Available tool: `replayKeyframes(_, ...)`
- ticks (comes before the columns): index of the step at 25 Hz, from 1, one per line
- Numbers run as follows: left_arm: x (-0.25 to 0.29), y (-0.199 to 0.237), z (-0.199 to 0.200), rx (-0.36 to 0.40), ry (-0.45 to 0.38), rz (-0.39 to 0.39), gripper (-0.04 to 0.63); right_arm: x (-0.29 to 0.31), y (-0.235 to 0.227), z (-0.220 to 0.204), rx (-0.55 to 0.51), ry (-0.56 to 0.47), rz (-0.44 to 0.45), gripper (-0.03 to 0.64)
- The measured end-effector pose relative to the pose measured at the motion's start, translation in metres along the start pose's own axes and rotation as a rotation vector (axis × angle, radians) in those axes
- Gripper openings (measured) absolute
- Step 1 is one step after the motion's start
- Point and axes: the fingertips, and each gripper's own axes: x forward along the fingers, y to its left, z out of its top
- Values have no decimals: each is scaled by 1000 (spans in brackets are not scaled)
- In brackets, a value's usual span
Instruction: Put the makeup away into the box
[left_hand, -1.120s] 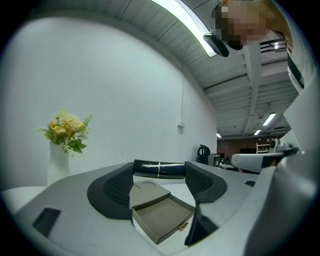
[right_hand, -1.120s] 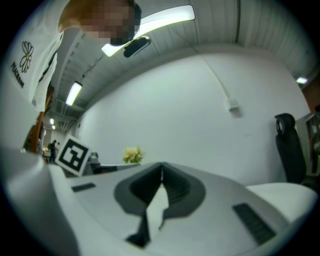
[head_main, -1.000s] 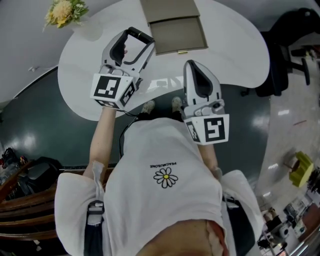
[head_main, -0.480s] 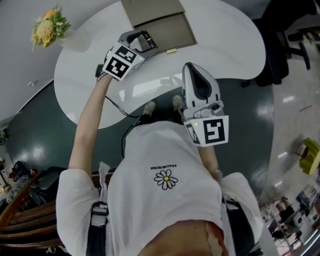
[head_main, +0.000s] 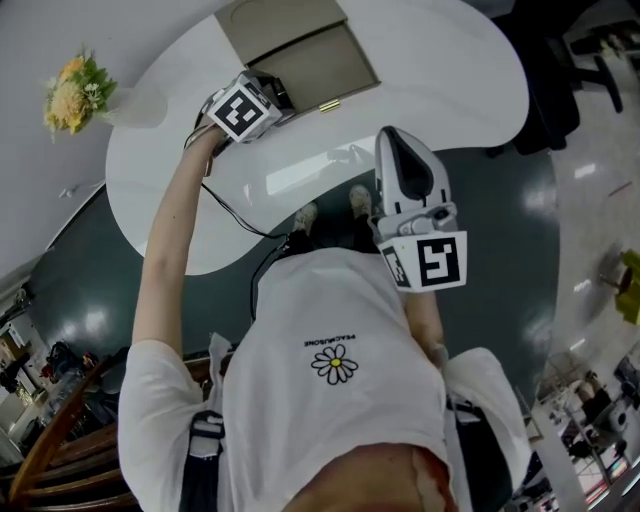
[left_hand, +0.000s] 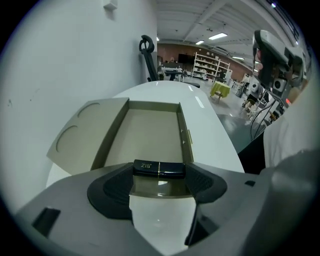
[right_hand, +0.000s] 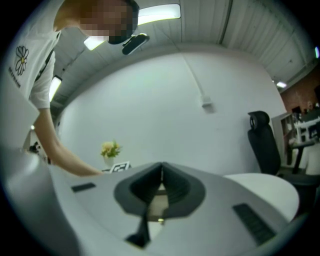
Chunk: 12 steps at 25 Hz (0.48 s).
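A black makeup tube (left_hand: 159, 169) with a gold band lies crosswise between the jaws of my left gripper (left_hand: 159, 173), which is shut on it. Straight ahead of it is the open tan box (left_hand: 150, 131), empty inside, with its lid (left_hand: 82, 136) folded out to the left. In the head view the left gripper (head_main: 262, 98) reaches out to the near edge of the box (head_main: 322, 62); the tube is hidden there. My right gripper (head_main: 403, 150) is held up close to the body, well short of the box. In its own view the right gripper (right_hand: 161, 184) is shut with nothing in it.
The box stands on a curved white table (head_main: 430, 70). A vase of yellow flowers (head_main: 68, 88) sits at the table's far left. A black office chair (head_main: 565, 50) stands beyond the table's right end. A cable (head_main: 235, 215) hangs below the left arm.
My left gripper has moved away from the body and out over the table to the box's near edge, still holding the tube. The right gripper has barely moved.
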Motion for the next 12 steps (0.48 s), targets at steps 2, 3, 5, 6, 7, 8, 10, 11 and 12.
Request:
replayKeyframes(2, 2, 3, -3, -13, 32, -30, 339, 1, -2, -2, -1, 5, -5, 31)
replayKeyframes(3, 3, 0, -3, -23, 44, -63, 339, 1, -3, -2, 0, 6, -6, 31)
replayKeyframes(5, 4, -5, -6, -18, 75, -110, 339, 1, -3, -4, 2, 9, -5, 31)
replayKeyframes(6, 5, -6, -7, -10, 92, -123, 339, 1, -2, -5, 2, 12, -3, 31)
replayKeyframes(7, 6, -7, -9, -5, 109, -133, 341, 1, -2, -6, 3, 15, -1, 31)
replayKeyframes(8, 6, -7, -11, -4, 124, -142, 341, 1, -2, -7, 3, 17, 0, 31)
replayKeyframes(10, 8, -7, -14, 1, 149, -146, 341, 0, -4, -8, 0, 21, -4, 31)
replayKeyframes(11, 9, -7, -15, 10, 154, -137, 341, -1, -5, -8, -1, 22, -8, 31)
replayKeyframes(12, 10, -6, -15, 24, 155, -123, 341, -1, -7, -8, 1, 21, -13, 31)
